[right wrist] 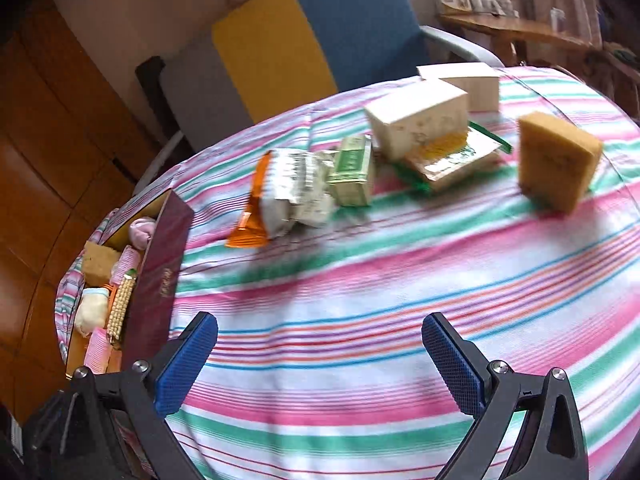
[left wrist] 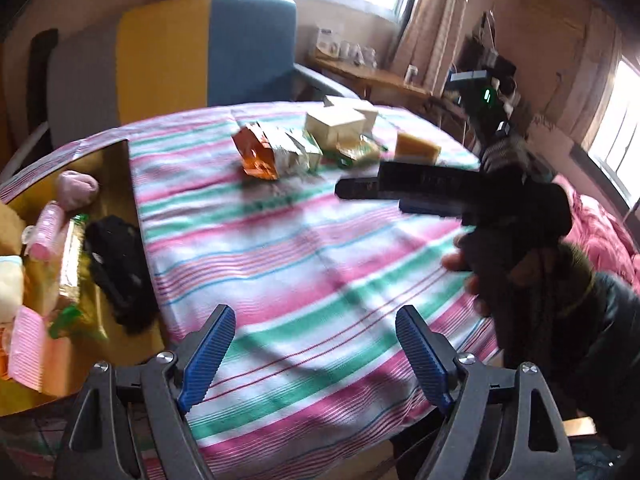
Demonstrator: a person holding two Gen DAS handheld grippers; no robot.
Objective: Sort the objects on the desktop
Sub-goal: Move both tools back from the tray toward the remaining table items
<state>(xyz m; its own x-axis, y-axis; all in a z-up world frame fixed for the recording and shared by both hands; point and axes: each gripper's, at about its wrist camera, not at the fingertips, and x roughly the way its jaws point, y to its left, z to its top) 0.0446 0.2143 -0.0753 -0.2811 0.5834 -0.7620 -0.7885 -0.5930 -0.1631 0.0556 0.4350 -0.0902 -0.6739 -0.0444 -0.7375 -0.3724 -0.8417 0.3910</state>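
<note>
Both tools, left (left wrist: 310, 354) and right (right wrist: 320, 364), gape empty over striped tablecloth (right wrist: 360, 320) before a chair (right wrist: 320, 28).

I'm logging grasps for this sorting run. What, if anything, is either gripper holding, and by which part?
Nothing is held. The left gripper and right gripper both stand open over the striped tablecloth, with nothing between the pads.

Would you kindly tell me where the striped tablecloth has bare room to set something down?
The near half of the striped tablecloth is bare, bordered by the storage box on the left and the snack packets, cartons and sponge behind. That far row and the box interior are crowded.
</note>
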